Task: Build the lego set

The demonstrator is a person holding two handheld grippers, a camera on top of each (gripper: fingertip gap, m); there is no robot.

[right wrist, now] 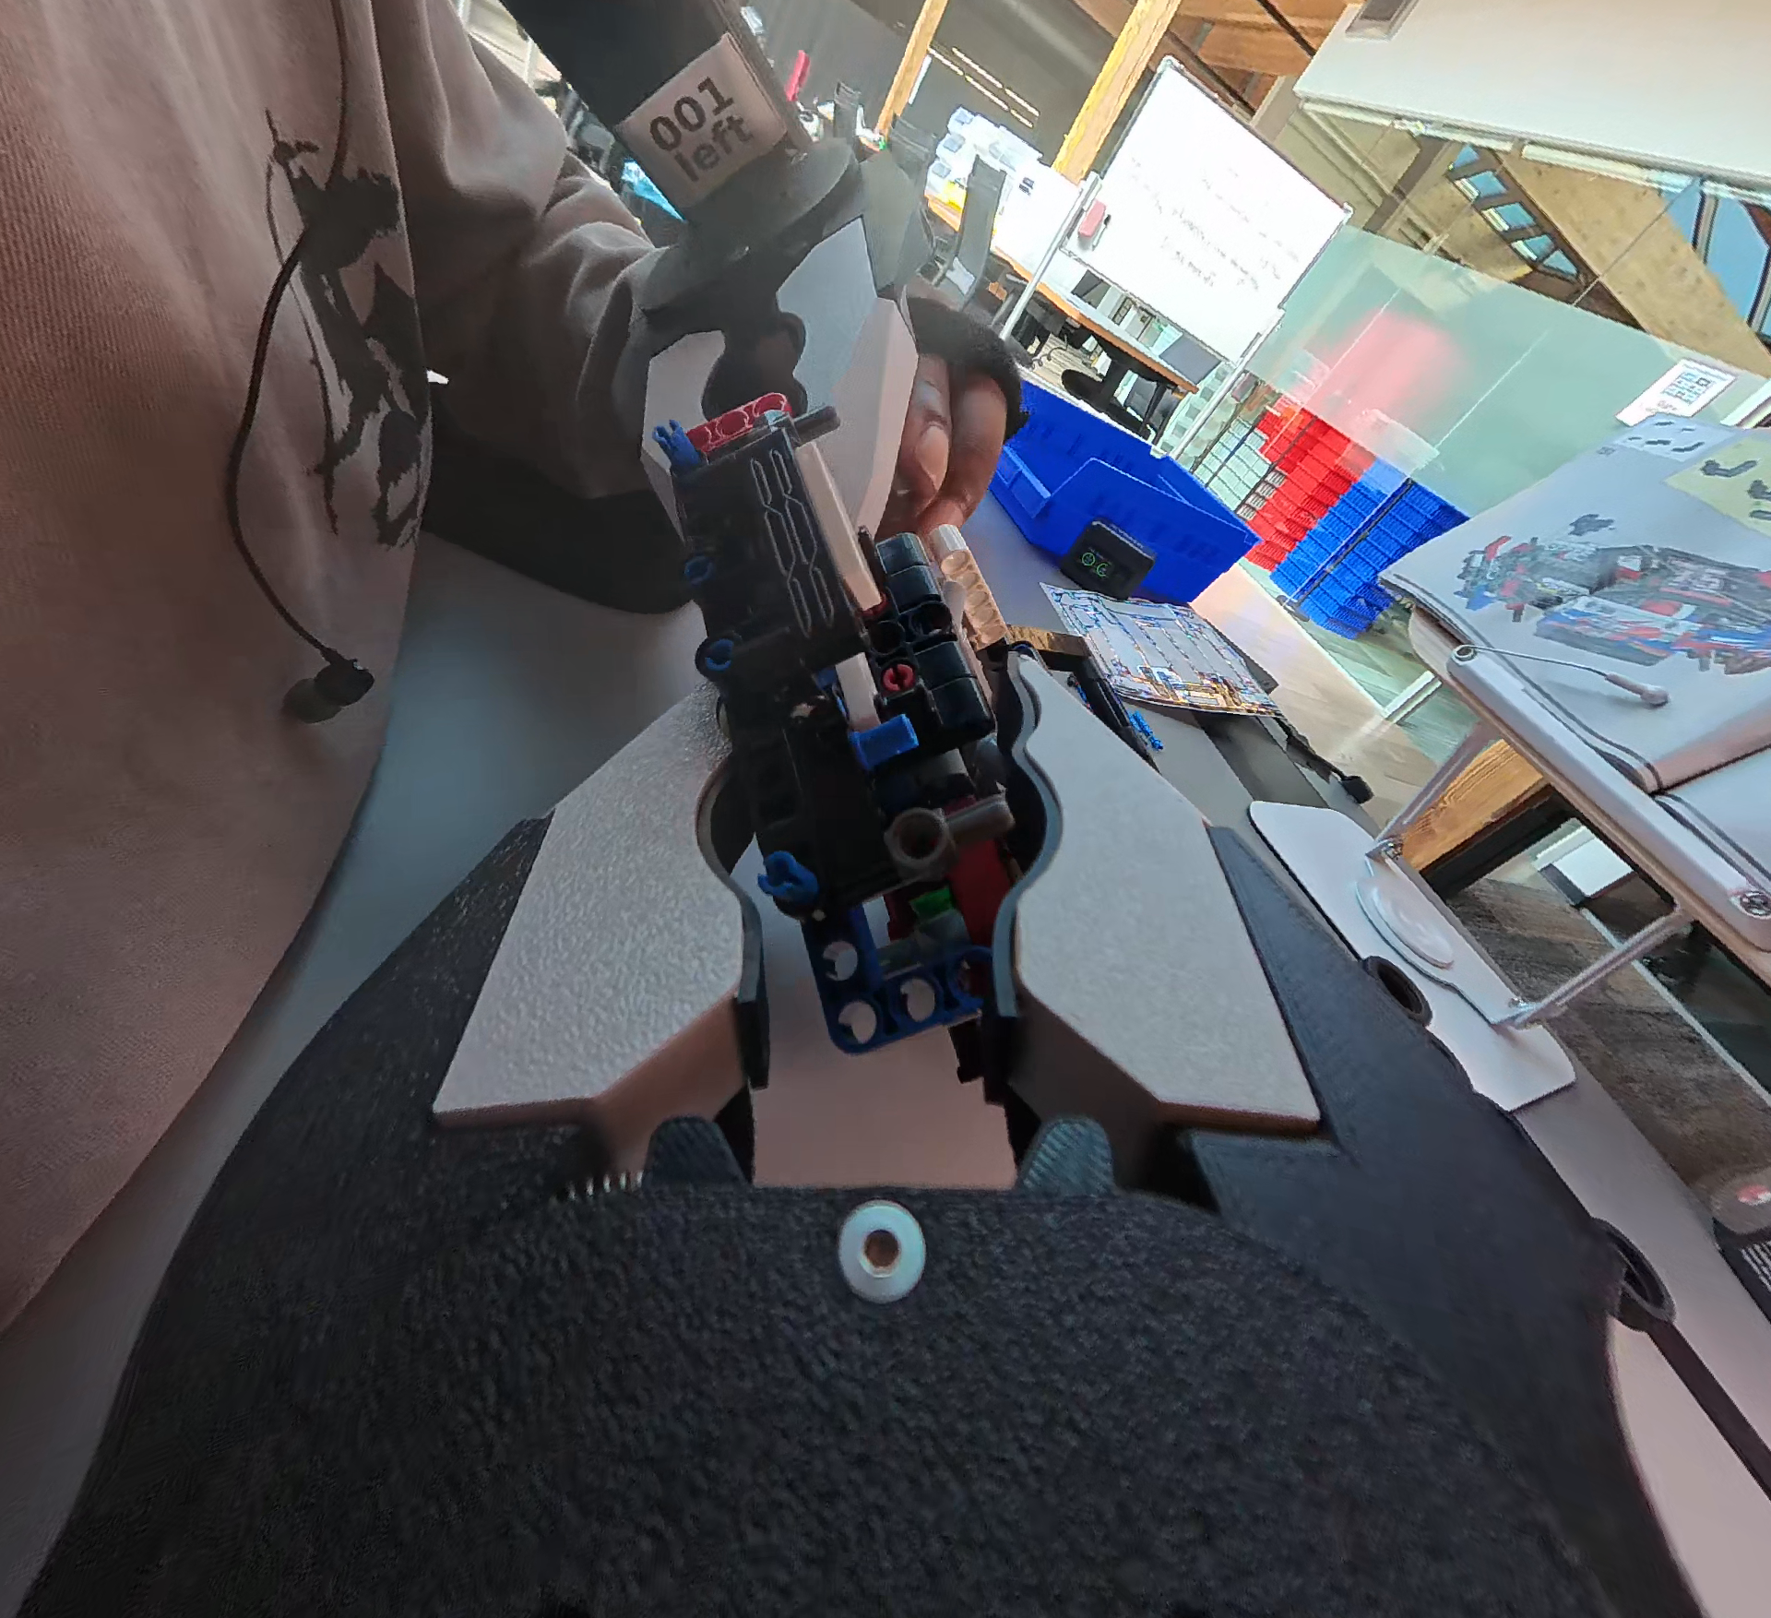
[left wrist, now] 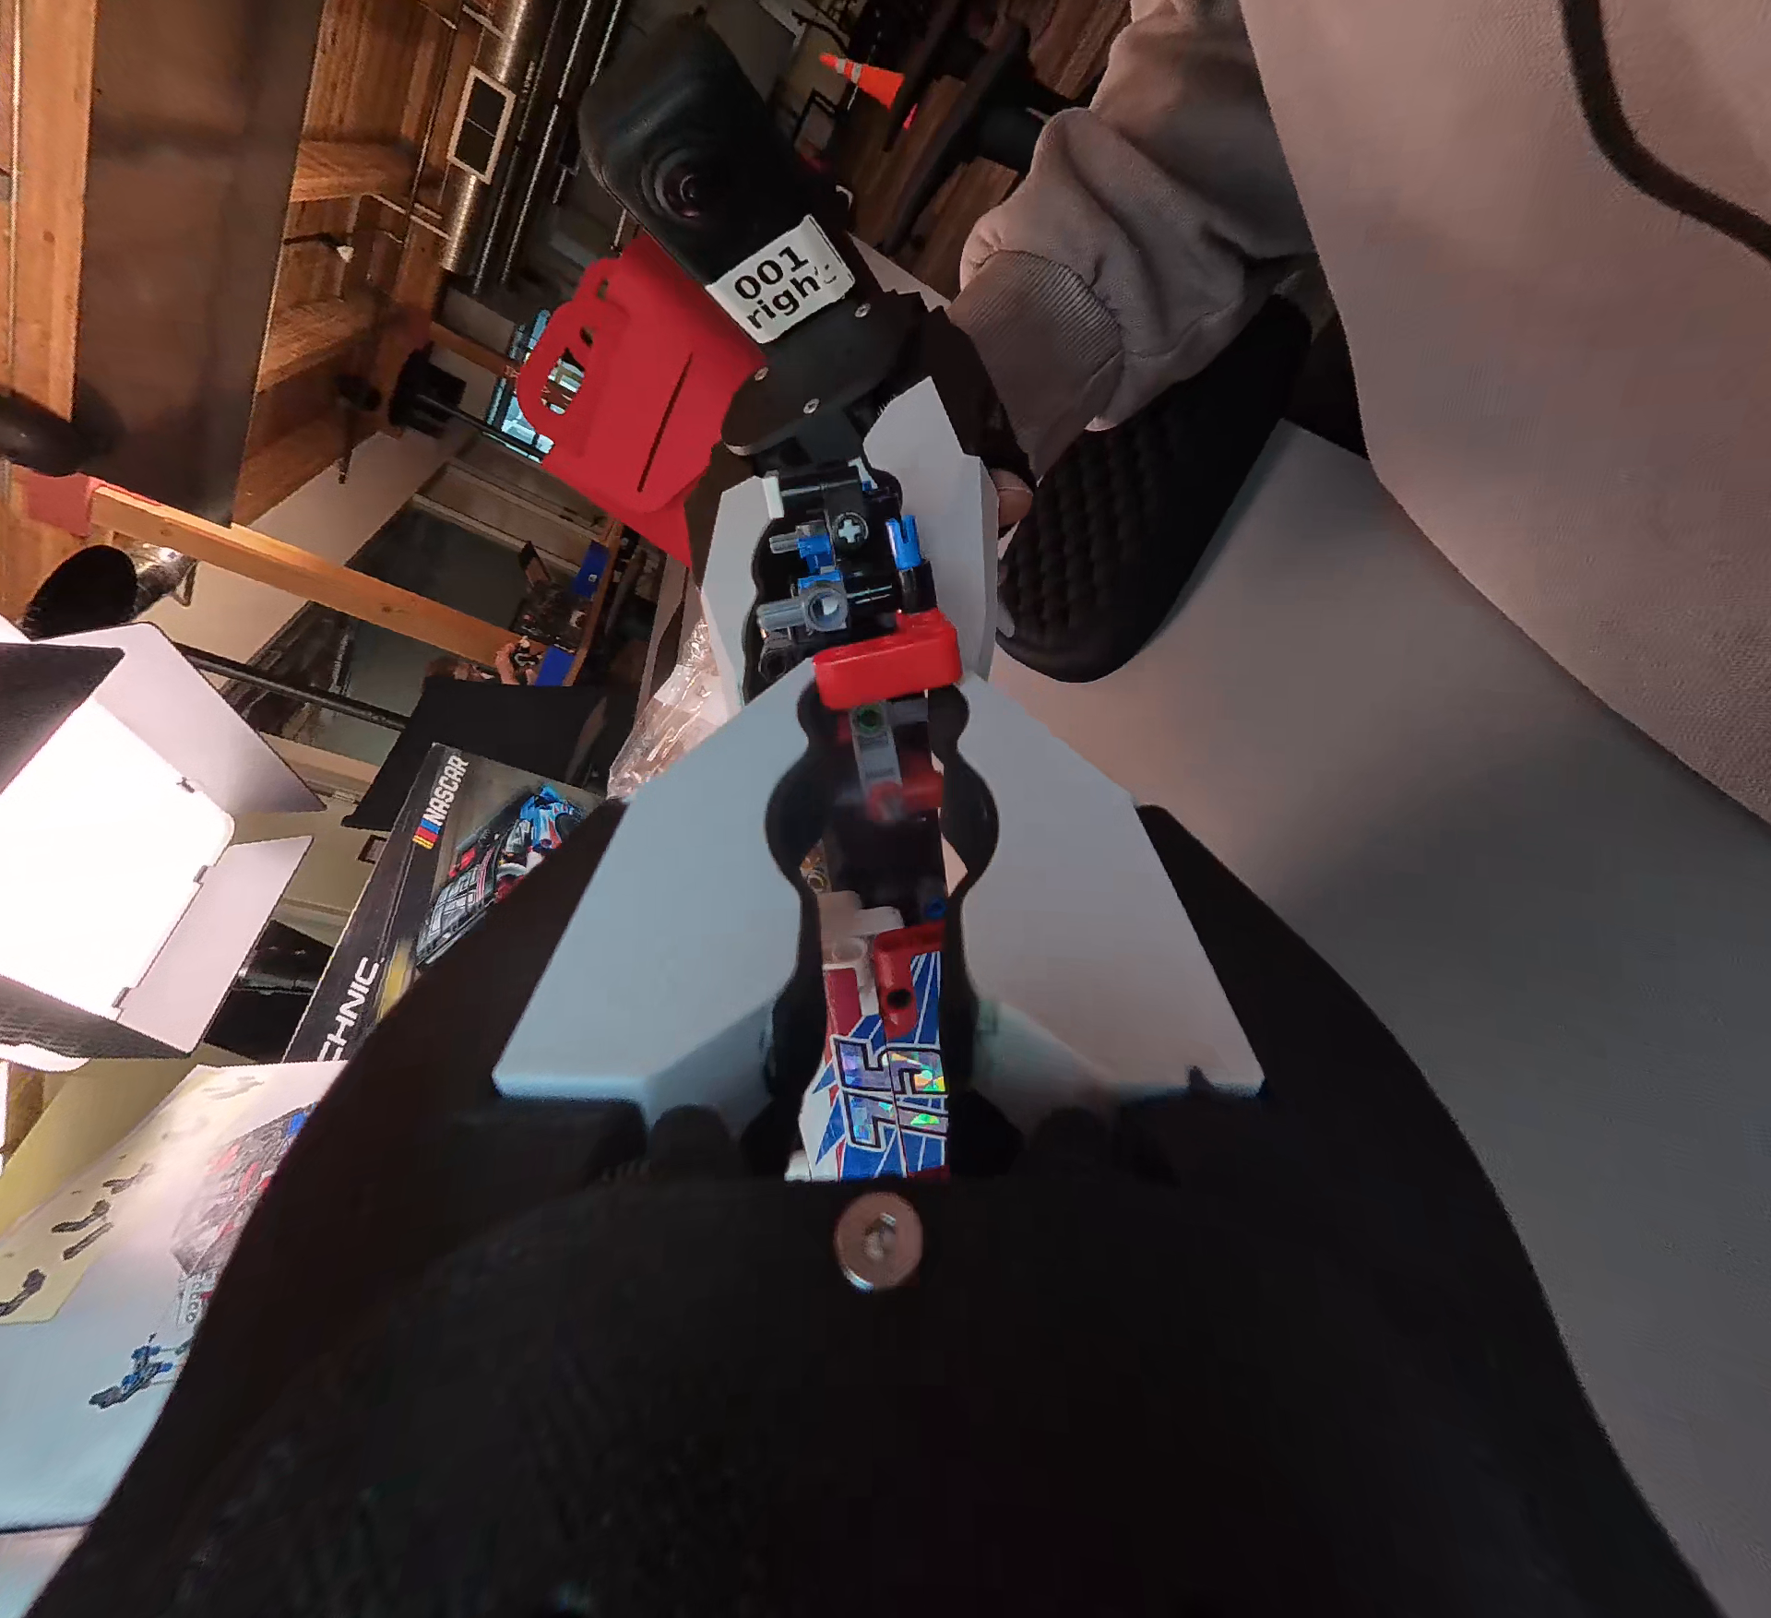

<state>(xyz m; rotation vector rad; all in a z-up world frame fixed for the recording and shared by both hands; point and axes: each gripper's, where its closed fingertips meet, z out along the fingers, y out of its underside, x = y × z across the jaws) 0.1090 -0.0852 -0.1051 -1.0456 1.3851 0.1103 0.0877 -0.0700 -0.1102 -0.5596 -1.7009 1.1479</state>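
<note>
Big picture first: the counter (right wrist: 537,661) is pale and mostly bare near the person, with the set's box (left wrist: 422,892) standing off to one side and the manual (right wrist: 1620,575) propped open on a stand. A sticker sheet (right wrist: 1150,652) lies flat further out, in front of a blue bin (right wrist: 1102,489).

The build (right wrist: 843,709) itself is up in the air between both tongs, not resting on anything. It's a long, narrow chunk, mostly black beams with blue pins, red bits and a stickered panel (left wrist: 886,1093) at one end. So a good stretch of chassis looks done, but it's nowhere near the full car shown in the manual; no wheels or body shell that I can see.

Left tongs (left wrist: 877,757) are closed down on the stickered end. Right tongs (right wrist: 862,767) are clamped on the other end, around the blue beam (right wrist: 882,987).
</note>
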